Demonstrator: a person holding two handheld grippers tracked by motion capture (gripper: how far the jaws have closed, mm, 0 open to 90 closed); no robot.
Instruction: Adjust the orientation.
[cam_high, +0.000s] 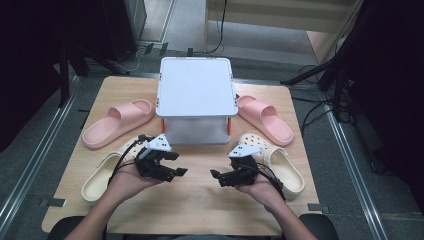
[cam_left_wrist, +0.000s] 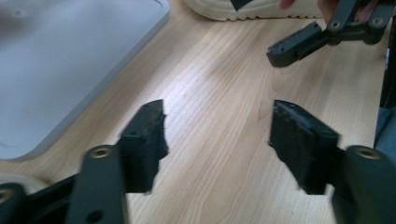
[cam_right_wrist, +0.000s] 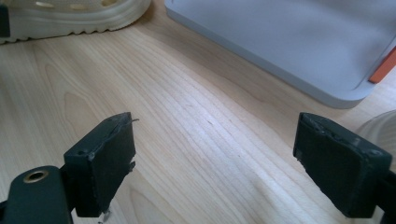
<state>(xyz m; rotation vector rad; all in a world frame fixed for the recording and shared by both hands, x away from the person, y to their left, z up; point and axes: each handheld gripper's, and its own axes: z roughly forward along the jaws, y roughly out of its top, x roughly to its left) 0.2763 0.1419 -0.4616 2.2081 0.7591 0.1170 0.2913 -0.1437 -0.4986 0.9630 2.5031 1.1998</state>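
A person holds both grippers low over the bare front-middle of the wooden table, tips facing each other. My left gripper is open, and nothing but wood lies between its jaws in the left gripper view. My right gripper is also open and empty, with wood grain between its jaws. One jaw of the right gripper shows at the top right of the left gripper view. A cream clog lies by the left hand, another cream clog by the right hand.
A white lidded box with orange clips stands mid-table, just beyond both grippers; its wall shows as box and box. A pink slide lies left of it, another pink slide to its right. A clog sole shows nearby.
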